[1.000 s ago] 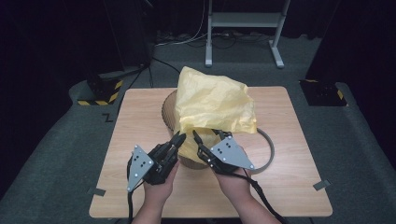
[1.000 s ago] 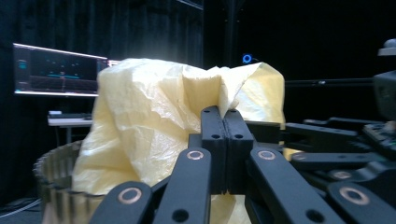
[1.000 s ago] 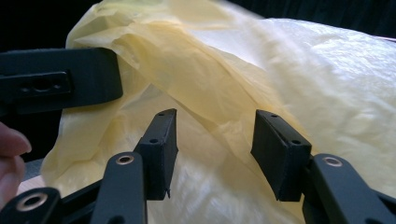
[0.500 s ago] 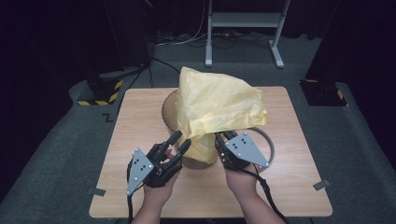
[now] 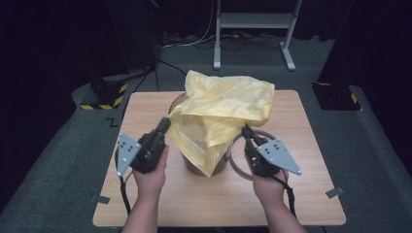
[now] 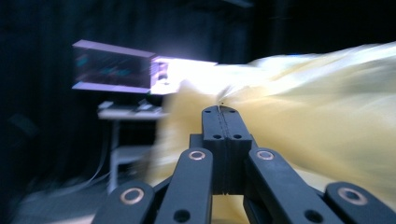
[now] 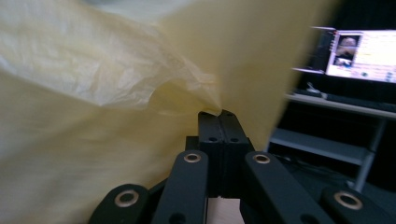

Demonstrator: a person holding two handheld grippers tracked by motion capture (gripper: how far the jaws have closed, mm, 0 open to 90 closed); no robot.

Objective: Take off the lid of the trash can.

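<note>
The thin yellow plastic bag [image 5: 221,114] drapes over and hides most of a brown round basket [image 5: 206,165] on the pale wooden table [image 5: 145,107], in a dark room. The left gripper [image 5: 165,124] and right gripper [image 5: 247,130] each pinch a bag edge between closed jaws. Since a second ago the hands have drawn apart, spreading the bag wider.

One mark legible: a dark "Z" [image 5: 112,122] on the grey floor mat [image 5: 73,160], left of the table [image 5: 204,199]. Monitor screens too blurred to read.
</note>
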